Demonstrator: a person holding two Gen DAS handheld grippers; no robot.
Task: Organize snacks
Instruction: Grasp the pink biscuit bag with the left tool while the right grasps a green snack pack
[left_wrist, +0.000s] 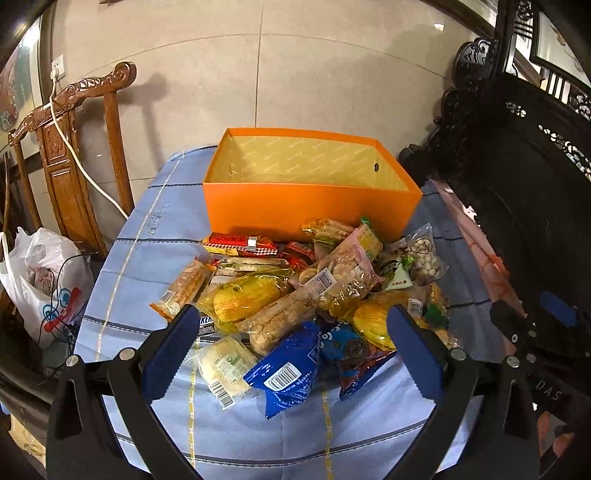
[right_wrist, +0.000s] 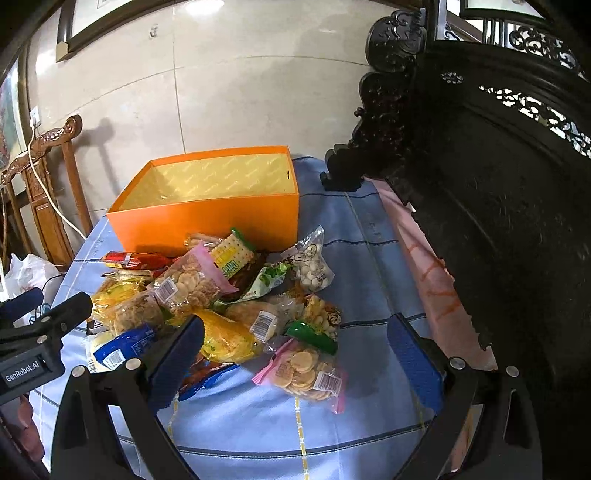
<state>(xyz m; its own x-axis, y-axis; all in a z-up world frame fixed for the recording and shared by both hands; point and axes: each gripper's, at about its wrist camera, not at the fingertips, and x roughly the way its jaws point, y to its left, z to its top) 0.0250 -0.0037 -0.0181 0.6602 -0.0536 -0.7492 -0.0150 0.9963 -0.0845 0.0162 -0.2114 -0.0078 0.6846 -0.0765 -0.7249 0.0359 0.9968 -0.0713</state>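
Bare cloth (right_wrist: 369, 266) right of snack pile (right_wrist: 221, 302); open box (right_wrist: 207, 218) behind.

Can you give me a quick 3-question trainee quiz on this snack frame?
1. True or false: the orange box already holds snacks.
2. Which lies nearest the right gripper? A) round-cracker bag B) red wrapper C) white-candy bag
3. What state are the left gripper jaws in?

Key:
1. False; what shows of its inside is bare, and the snack pile sits on the blue cloth in front of it.
2. A
3. Open, holding nothing.
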